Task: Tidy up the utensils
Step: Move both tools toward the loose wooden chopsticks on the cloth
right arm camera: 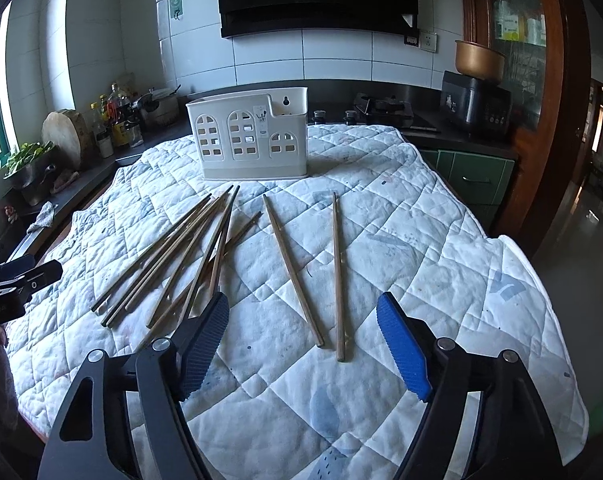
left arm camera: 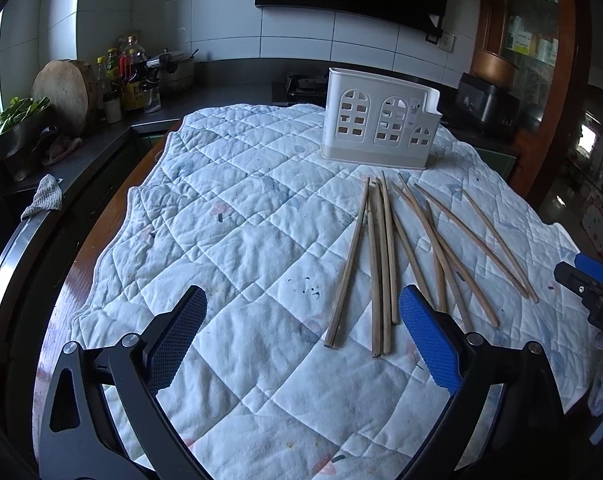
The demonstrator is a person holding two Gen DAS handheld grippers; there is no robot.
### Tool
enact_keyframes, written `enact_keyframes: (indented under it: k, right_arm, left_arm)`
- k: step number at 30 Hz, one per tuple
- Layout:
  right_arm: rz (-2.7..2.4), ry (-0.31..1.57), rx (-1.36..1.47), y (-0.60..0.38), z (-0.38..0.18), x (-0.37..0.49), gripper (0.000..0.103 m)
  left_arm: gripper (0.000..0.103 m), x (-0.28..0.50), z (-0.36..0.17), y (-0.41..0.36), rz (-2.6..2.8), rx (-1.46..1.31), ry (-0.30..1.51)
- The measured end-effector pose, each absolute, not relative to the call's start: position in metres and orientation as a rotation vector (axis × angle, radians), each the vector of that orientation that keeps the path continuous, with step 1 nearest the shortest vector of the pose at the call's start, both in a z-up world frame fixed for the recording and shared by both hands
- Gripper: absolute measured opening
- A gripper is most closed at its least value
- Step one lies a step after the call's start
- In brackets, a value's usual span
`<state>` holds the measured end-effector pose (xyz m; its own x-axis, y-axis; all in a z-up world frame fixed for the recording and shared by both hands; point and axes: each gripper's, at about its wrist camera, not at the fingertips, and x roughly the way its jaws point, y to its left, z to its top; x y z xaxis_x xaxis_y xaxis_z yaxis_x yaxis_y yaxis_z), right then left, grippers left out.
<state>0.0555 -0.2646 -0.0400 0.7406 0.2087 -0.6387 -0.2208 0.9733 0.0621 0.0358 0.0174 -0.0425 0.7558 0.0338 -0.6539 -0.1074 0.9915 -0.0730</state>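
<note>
Several wooden chopsticks (left arm camera: 385, 256) lie loose on a white quilted cloth (left arm camera: 241, 240), fanned out in front of a white utensil holder (left arm camera: 377, 120) with arched cut-outs. My left gripper (left arm camera: 301, 312) is open and empty, low over the cloth just left of the chopsticks' near ends. In the right wrist view the holder (right arm camera: 249, 140) stands at the back, a bundle of chopsticks (right arm camera: 189, 256) lies left and two single chopsticks (right arm camera: 293, 268) lie centre. My right gripper (right arm camera: 303, 320) is open and empty, near the ends of those two.
The cloth (right arm camera: 421, 260) covers a table beside a dark kitchen counter with bottles (left arm camera: 125, 76), a round chopping board (left arm camera: 63, 94) and a bowl of greens (left arm camera: 13, 120). A stove (right arm camera: 381, 110) and a rice cooker (right arm camera: 475, 104) stand behind.
</note>
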Motion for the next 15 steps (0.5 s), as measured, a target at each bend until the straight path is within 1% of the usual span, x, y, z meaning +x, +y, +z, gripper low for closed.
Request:
enact_keyframes:
  k: [2,4,6,8,10,13,15]
  right_arm:
    - [0.242,0.708,-0.013,-0.264,-0.043,0.058,0.071]
    - [0.252,0.715,-0.008,-0.263,-0.045,0.061,0.069]
    - [0.268,0.717,-0.005,-0.261,-0.046,0.062,0.065]
    - [0.281,0.721,-0.005,-0.257,-0.047,0.063,0.064]
    - [0.299,0.724,-0.002,-0.251,-0.047,0.064,0.058]
    - [0.343,0.729,0.009,-0.241,-0.047,0.061,0.053]
    - [0.368,0.73,0.006,-0.232,-0.047,0.058,0.051]
  left_arm:
    - [0.083,0.041,-0.048,0.019,0.055,-0.123,0.735]
    - [0.082,0.045,-0.053,0.019,0.045,-0.134,0.75]
    - [0.079,0.047,-0.056,0.016,0.04,-0.12,0.755]
    - [0.078,0.05,-0.058,0.015,0.036,-0.116,0.76]
    - [0.077,0.052,-0.059,0.016,0.033,-0.123,0.766]
    - [0.075,0.054,-0.061,0.02,0.036,-0.127,0.773]
    - [0.072,0.054,-0.061,0.021,0.027,-0.131,0.775]
